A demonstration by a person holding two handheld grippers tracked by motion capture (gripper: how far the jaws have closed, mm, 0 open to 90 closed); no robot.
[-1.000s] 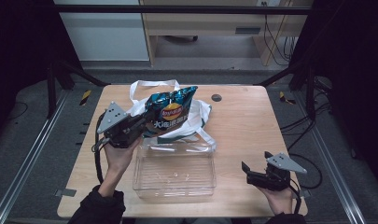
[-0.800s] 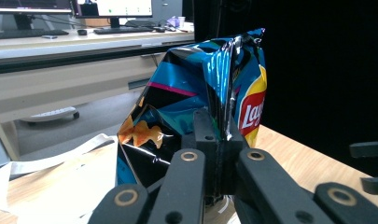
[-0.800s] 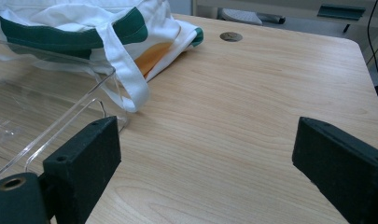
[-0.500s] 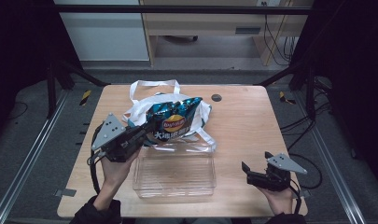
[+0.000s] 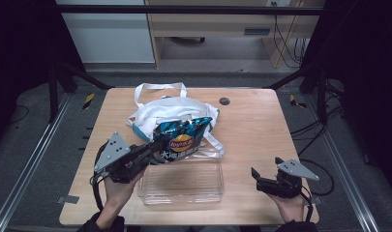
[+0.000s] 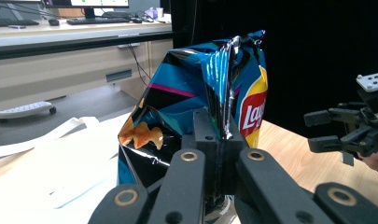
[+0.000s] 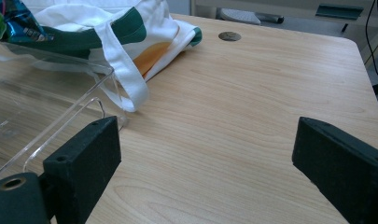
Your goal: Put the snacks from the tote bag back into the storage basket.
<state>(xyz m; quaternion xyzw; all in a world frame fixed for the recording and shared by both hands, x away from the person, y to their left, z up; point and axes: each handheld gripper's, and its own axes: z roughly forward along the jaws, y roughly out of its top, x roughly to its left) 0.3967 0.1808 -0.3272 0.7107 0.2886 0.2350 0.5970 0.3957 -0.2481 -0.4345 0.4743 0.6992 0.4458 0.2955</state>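
Chips (image 5: 183,139) in a blue bag hang from the left tongs (image 5: 152,153), whose jaws are clamped tight on the bag's crimped edge; in the left gripper view the seam (image 6: 225,88) runs straight up from between the two closed jaws, and the bag (image 6: 196,107) stands upright above them. Seen from the high view, the bag is over the far edge of a clear tray (image 5: 181,181) that sits on the desk (image 5: 251,125) near the person's side, with the left hand (image 5: 117,188) under the gripper at the tray's left end. Behind the bag lies a white tote (image 5: 169,108) with green trim, its straps spread toward the far side of the desk; one strap (image 7: 126,70) trails down beside the tray's corner (image 7: 100,105) in the right gripper view. The right tongs (image 5: 261,180) are well apart from the tray, at the near right of the desk, held in the right hand (image 5: 288,205), their jaws spread wide with nothing between them but bare wood. A small dark round spot (image 5: 224,101) marks the desk's far side.
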